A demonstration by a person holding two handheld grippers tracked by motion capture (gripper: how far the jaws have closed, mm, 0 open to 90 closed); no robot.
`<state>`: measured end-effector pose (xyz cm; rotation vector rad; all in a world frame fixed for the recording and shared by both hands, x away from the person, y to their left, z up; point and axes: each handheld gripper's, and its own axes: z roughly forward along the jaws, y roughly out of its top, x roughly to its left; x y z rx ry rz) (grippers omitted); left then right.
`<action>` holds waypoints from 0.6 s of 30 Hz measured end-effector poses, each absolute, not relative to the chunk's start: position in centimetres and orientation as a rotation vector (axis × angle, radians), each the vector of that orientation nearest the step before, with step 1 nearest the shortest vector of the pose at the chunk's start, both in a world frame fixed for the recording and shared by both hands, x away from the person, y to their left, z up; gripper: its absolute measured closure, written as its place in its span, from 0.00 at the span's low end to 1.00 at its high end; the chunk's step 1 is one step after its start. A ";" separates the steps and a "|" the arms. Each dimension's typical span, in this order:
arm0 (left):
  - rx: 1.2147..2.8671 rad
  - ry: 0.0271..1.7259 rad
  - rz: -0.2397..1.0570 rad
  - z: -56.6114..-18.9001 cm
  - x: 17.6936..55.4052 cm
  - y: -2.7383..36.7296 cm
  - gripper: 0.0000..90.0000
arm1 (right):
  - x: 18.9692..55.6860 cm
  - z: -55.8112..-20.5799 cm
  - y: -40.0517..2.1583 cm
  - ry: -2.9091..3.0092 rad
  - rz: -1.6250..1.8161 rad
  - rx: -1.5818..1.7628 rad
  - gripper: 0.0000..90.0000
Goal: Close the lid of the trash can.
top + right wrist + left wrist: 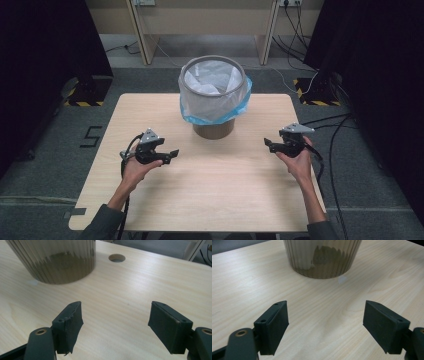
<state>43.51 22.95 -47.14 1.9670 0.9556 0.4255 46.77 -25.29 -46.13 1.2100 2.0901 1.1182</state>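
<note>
Bin (213,127): ribbed brown plastic, upright at the table's far middle, between and beyond both grippers; likely light and stiff.
Liner (215,95): thin white-and-blue bag folded over the rim, probably soft, slippery, easily torn.
Hold: best taken by pinching the overhanging skirt at opposite sides, not the smooth wall.
Left gripper (170,156): jaws spread wide, nothing between them, low above the table (240,190).
Right gripper (270,144): jaws likewise parted and empty.
</note>
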 end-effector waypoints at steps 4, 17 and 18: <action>1.978 0.961 0.413 -48.1 43.3 22.8 0.22 | 46.0 -47.2 -25.5 2.106 1.096 1.224 0.30; 2.082 0.941 0.395 -50.3 41.9 21.9 0.25 | 43.8 -50.0 -24.8 2.177 1.045 1.231 0.25; 2.076 0.944 0.390 -50.4 41.7 21.8 0.25 | 43.6 -50.1 -24.7 2.178 1.042 1.236 0.25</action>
